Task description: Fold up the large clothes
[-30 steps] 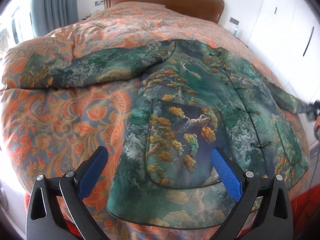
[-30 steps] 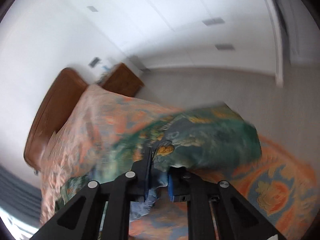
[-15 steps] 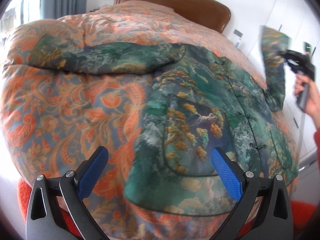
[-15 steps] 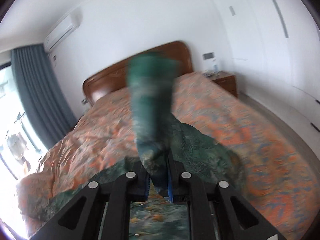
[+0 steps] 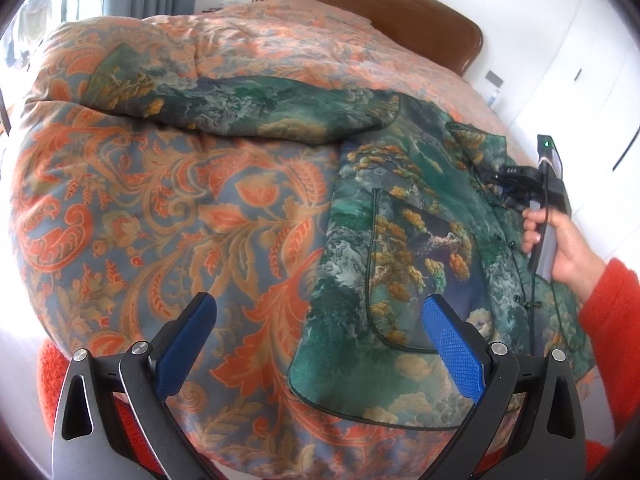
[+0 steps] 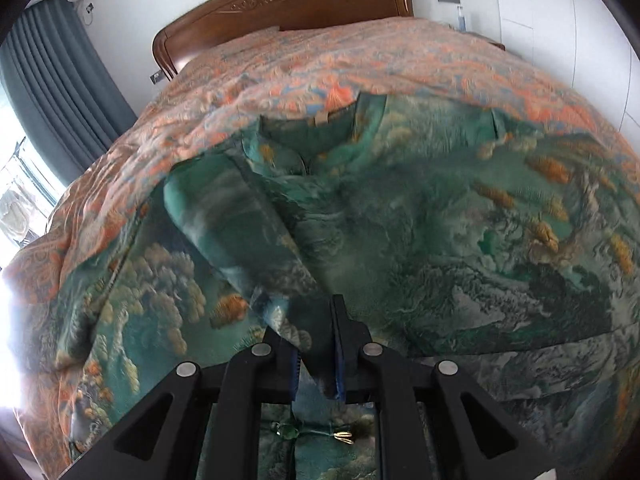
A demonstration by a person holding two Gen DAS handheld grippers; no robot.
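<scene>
A green jacket with a gold tree print point(image 5: 404, 240) lies flat on the bed, front up, one sleeve point(image 5: 248, 108) stretched out to the left. My left gripper point(image 5: 320, 340) is open and empty, above the jacket's lower left hem. My right gripper point(image 6: 316, 356) is shut on the cuff of the other sleeve point(image 6: 236, 232), which is folded across the jacket's chest point(image 6: 460, 240). The right gripper also shows in the left wrist view point(image 5: 516, 184), held by a hand over the button line.
The bed has an orange and grey paisley quilt point(image 5: 160, 208) and a brown wooden headboard point(image 6: 288, 0). Grey curtains point(image 6: 52, 92) and a bright window are on the left. White wardrobe doors point(image 5: 592, 60) stand on the right.
My right gripper has carried the sleeve from raised in the air down across the jacket's front. My left gripper has shifted a little to the left, still open.
</scene>
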